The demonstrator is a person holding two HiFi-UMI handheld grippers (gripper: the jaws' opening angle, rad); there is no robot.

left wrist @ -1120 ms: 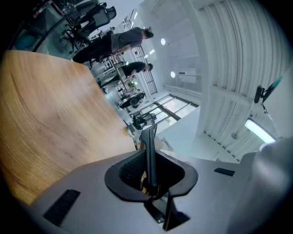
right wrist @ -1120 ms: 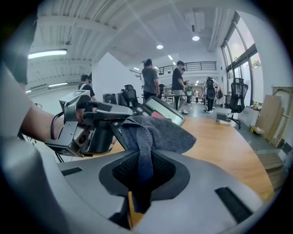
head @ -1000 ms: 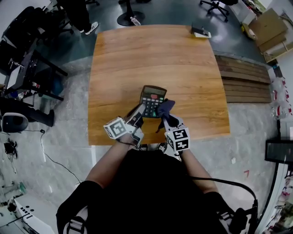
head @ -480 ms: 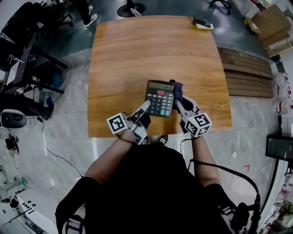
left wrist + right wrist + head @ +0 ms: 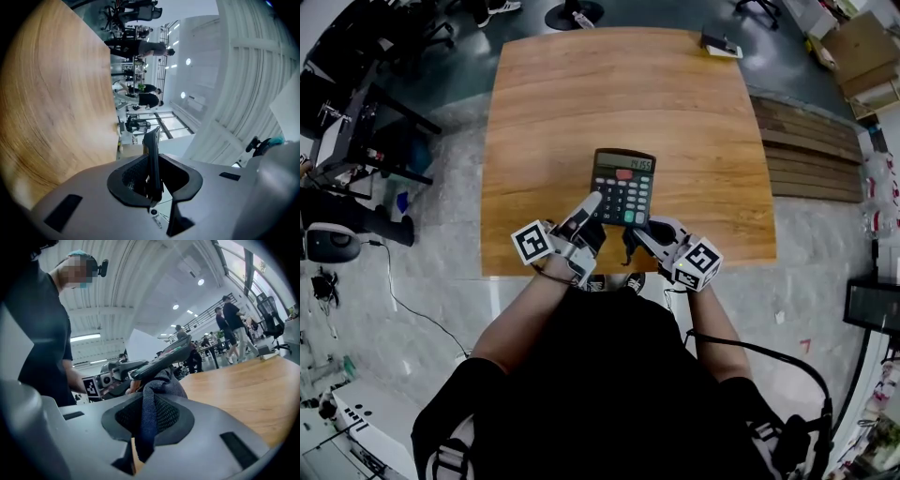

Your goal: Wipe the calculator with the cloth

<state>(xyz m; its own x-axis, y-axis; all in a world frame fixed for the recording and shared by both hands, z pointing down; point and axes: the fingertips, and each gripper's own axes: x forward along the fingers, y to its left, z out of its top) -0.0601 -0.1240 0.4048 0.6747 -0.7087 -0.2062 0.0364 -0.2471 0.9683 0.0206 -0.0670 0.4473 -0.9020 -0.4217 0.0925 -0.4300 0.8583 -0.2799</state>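
The left hand-held gripper (image 5: 152, 180) is clenched on the calculator (image 5: 623, 187). Its jaws pinch only the thin near-left edge, so most of the body juts out beyond the fingertips, tilted and lifted clear of the worktop (image 5: 619, 94). The right hand-held gripper (image 5: 146, 423) is clamped on the cloth (image 5: 161, 385), a dark blue fold bunching out of its jaws. The fold appears to meet the underside of the calculator at the corner nearest that gripper, just across from the left one.

The weak point, as I judge it, is the edge grip. So little casing sits between the left jaws that any firm stroke from the cloth acts on a long lever. The calculator could pivot in the pads, or slide out and drop onto the wood below. Both grippers work close to the worktop's near edge, so a slip toward the person might carry the calculator off onto the floor.

The cloth is a second risk. Only a fold of it is caught, and drag across the plastic could tug it loose or flatten the bunch. The hard tips of the right jaws would then rub the casing instead of fabric.

A wipe over the face brings a smaller hazard. The display shows digits, so pressure through the cloth would likely push keys. A tilted, half-supported body gives little to press against, so strokes may skate off without cleaning anything.
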